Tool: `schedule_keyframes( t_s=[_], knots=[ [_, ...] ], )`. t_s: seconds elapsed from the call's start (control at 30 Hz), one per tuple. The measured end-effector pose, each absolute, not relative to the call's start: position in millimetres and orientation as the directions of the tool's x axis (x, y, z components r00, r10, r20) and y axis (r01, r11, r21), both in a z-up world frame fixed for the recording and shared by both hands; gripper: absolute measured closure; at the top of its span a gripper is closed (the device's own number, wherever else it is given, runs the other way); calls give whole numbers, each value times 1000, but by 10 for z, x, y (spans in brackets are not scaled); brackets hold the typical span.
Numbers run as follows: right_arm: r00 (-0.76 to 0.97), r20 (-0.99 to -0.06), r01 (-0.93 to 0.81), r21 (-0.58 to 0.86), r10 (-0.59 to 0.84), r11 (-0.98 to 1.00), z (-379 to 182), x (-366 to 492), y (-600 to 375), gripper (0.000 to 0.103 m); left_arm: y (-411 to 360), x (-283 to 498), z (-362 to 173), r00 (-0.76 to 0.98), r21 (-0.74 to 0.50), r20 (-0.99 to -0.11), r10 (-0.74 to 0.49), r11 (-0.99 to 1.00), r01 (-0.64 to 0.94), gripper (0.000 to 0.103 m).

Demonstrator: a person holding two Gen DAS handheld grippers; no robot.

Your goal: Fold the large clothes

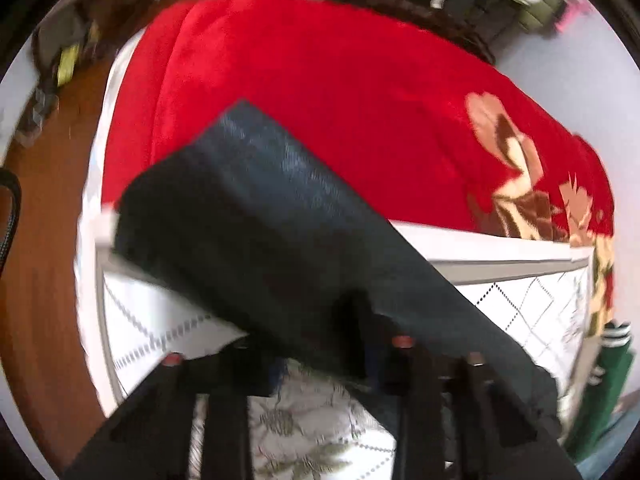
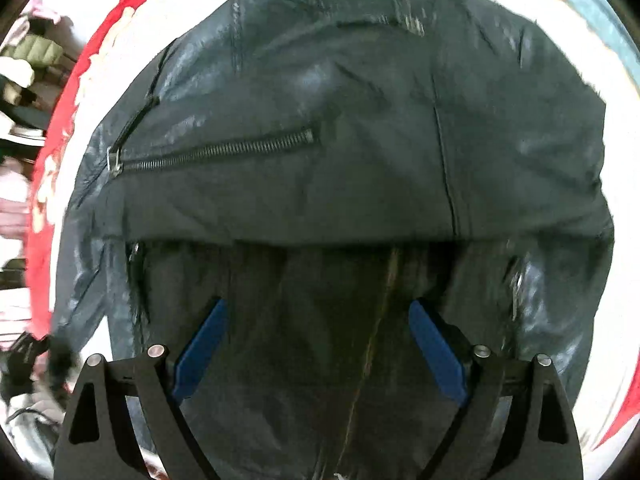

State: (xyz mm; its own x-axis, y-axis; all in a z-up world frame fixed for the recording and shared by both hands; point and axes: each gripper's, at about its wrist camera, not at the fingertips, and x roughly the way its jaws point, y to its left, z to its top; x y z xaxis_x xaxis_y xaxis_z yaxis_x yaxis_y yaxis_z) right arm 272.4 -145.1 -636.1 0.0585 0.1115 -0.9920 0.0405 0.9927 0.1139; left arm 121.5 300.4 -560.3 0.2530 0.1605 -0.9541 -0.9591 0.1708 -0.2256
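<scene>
Two views show one dark leather jacket partway through folding. In your left wrist view, a long dark panel of the jacket (image 1: 256,216), probably a sleeve or side flap, rises from your left gripper (image 1: 320,360) and stretches out over a bed covered by a red blanket (image 1: 320,80). The cloth hides the fingertips, so you cannot tell for sure how the jaws stand, though the panel seems to be pinched and lifted there. White quilted mattress (image 1: 540,312) edge shows below, and wooden floor (image 1: 44,260) to the left. In your right wrist view, the jacket (image 2: 340,160) lies spread on the bed, a zipped pocket (image 2: 216,152) running across its front. One fold already crosses the body as a rounded horizontal edge. Your right gripper (image 2: 318,344) hangs just above the lower part, blue pads (image 2: 204,344) spread wide, gripping nothing. Judged from this, the first fold is laid; the lifted panel and final folds remain.
</scene>
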Motion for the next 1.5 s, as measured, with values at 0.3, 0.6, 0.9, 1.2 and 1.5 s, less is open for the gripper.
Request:
schedule_keyframes(
  t_s=[0.3, 0.6, 0.9, 1.2, 1.5],
  knots=[
    [164, -978, -19, -136, -131, 991, -6136, 2997, -1175, 10, 2524, 2031, -4619, 282, 5, -860, 426, 560, -829, 97],
    [154, -987, 143, -19, -41, 990, -5915, 3120, -1810, 10, 726, 3115, -3886, 546, 78, -772, 325, 901, -426, 97],
    [95, -992, 360, -47, -87, 932, -5899, 2563, -3269, 10, -1512, 3494, -4488, 500, 57, -865, 52, 998, -5, 96],
    [46, -999, 500, 5, -21, 866, -6036, 2049, -4209, 10, -2101, 3443, -5134, 308, 89, -950, 51, 990, 110, 50],
    [155, -963, 508, 269, 220, 818, -5707, 2211, -4378, 10, -1788, 3200, -4760, 321, 14, -947, -4, 999, 53, 5]
  ],
)
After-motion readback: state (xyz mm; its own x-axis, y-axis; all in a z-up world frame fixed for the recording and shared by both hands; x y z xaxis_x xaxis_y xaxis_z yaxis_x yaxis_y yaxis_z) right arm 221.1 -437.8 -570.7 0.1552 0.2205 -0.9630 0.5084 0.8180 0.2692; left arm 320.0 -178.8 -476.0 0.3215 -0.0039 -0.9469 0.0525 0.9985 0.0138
